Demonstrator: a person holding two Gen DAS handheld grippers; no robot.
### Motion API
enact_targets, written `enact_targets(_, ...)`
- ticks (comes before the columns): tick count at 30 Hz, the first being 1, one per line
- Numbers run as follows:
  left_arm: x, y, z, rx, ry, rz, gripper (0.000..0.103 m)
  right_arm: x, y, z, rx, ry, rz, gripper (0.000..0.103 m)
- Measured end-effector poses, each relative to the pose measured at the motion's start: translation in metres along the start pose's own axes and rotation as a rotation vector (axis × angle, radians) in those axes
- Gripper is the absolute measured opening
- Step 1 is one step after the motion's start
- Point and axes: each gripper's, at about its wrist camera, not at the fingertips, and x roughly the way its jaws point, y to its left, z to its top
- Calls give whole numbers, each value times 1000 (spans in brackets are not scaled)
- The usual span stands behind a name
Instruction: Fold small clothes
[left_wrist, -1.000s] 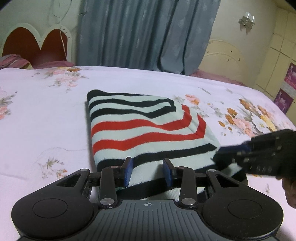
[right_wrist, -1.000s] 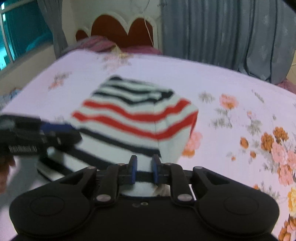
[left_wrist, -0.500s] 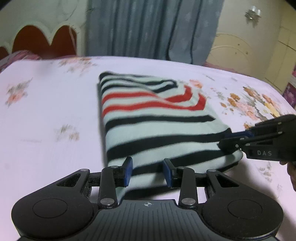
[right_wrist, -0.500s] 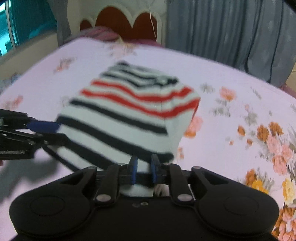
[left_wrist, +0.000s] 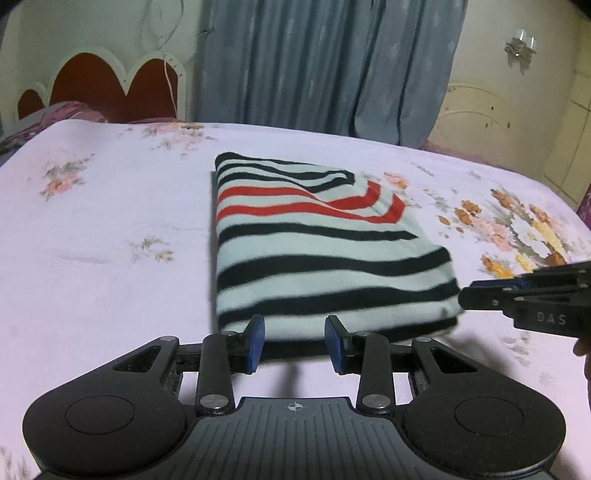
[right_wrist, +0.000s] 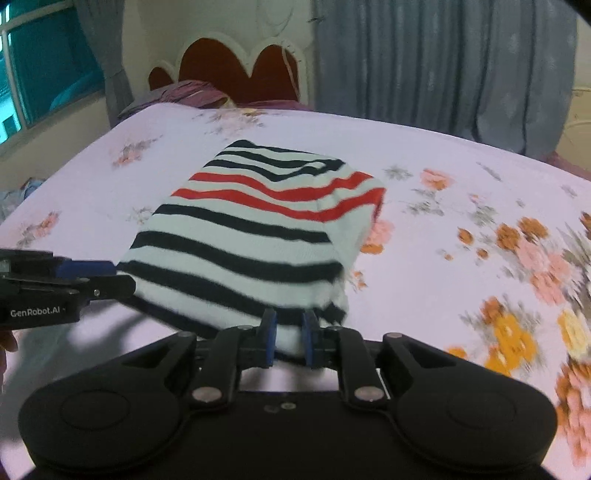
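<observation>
A folded garment (left_wrist: 317, 251) with black and red stripes on pale green lies on the floral bedsheet (left_wrist: 92, 258). Its near edge is raised slightly, with a shadow under it. My left gripper (left_wrist: 294, 328) holds that edge near the left corner, and the dark hem fills the gap between its blue pads. In the right wrist view, my right gripper (right_wrist: 289, 321) pinches pale cloth of the garment (right_wrist: 251, 236) at the near right corner, and its jaws are opening slightly. Each gripper also shows in the other's view: the right gripper (left_wrist: 465, 295) and the left gripper (right_wrist: 110, 278).
A red and white headboard (left_wrist: 110, 85) and purple bedding (right_wrist: 192, 92) stand at the far end. Grey-blue curtains (left_wrist: 325, 62) hang behind the bed and a window (right_wrist: 37, 74) is at the left. Bare sheet spreads on both sides of the garment.
Both grippers have drawn back toward me along the bed. More black stripes now show at the garment's near end, so it lies longer. Its far edge has stayed in place.
</observation>
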Motion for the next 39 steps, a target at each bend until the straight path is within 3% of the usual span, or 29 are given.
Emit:
enact_targets(11, -96, -37, -24, -2, -109, 21, 37, -95, 7, -29, 49, -88, -27, 24)
enact_targets(12, -103, -39, -26, -4, -112, 31, 55, -103, 8, -31, 44, -95, -33, 26)
enact_targets(13, -112, -43, -28, -6, -125, 53, 87, -110, 9, -33, 42, -101, -36, 44)
enact_targets(14, -122, -46, -32, -2, -158, 78, 97, -118, 11, -35, 43, -108, -40, 76)
enact_targets(15, -132, -50, -35, 7, -189, 102, 103, -124, 12, -38, 43, -123, -49, 88)
enact_targets(16, -140, -54, -38, 19, -202, 125, 103, -131, 15, -42, 36, -147, -56, 92)
enact_targets(21, -177, -69, -50, 11, -217, 124, 103, -162, 21, -58, 43, -151, -40, 102)
enact_targets(32, -245, -100, -82, 30, -253, 131, 103, -221, 30, -90, 70, -211, -71, 102)
enact_targets(39, -267, -105, -86, 33, -275, 122, 103, -247, 32, -96, 81, -255, -92, 102)
